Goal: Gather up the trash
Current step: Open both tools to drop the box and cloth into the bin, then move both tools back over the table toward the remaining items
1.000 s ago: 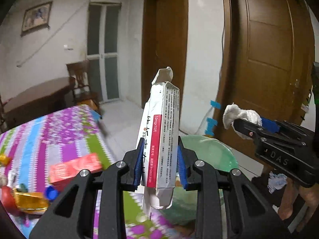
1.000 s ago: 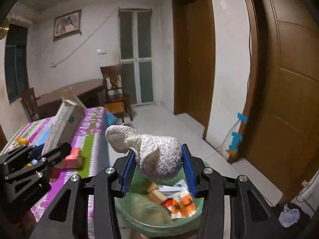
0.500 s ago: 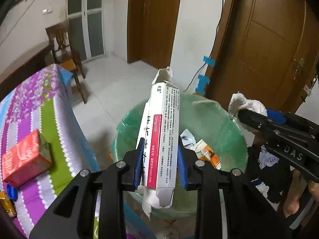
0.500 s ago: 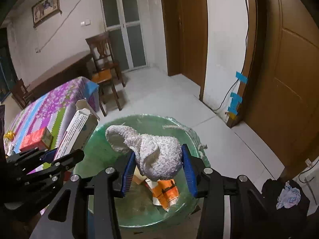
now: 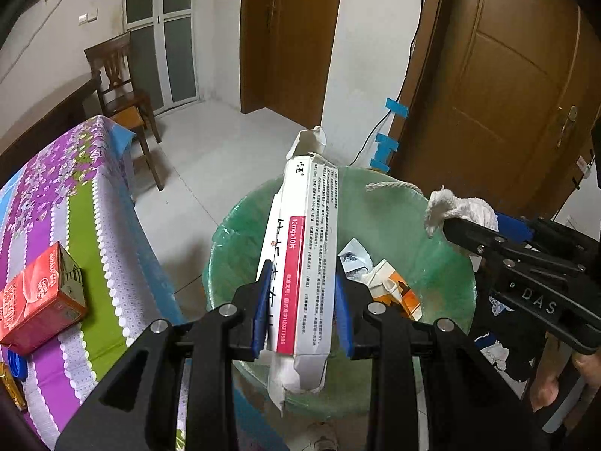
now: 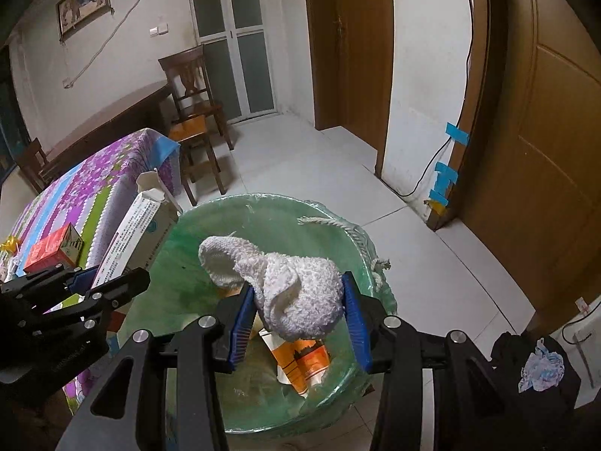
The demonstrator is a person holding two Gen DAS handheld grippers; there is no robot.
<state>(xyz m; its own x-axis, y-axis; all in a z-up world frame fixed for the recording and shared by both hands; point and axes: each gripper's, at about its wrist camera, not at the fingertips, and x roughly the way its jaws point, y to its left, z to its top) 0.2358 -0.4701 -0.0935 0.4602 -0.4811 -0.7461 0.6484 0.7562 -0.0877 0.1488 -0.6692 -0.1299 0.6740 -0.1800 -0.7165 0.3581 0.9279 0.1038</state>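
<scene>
- The left gripper (image 5: 302, 300) clamps a white carton (image 5: 304, 263) upright over the green bin (image 5: 233, 240).
- The right gripper (image 6: 298, 323) squeezes a white cloth (image 6: 296, 293) above the bin, right of the carton.

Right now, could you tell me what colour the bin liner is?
Translucent green bin liner; clearest in the right wrist view.

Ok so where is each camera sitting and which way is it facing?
Left wrist: on the left tool, facing down over the bin; it grips the medicine box; the right tool and some fingers show at right.
Right wrist: on the right tool, facing down into the bin; it grips the white cloth; left tool at left.
Shared: bin, chair, striped tablecloth, red box.
</scene>
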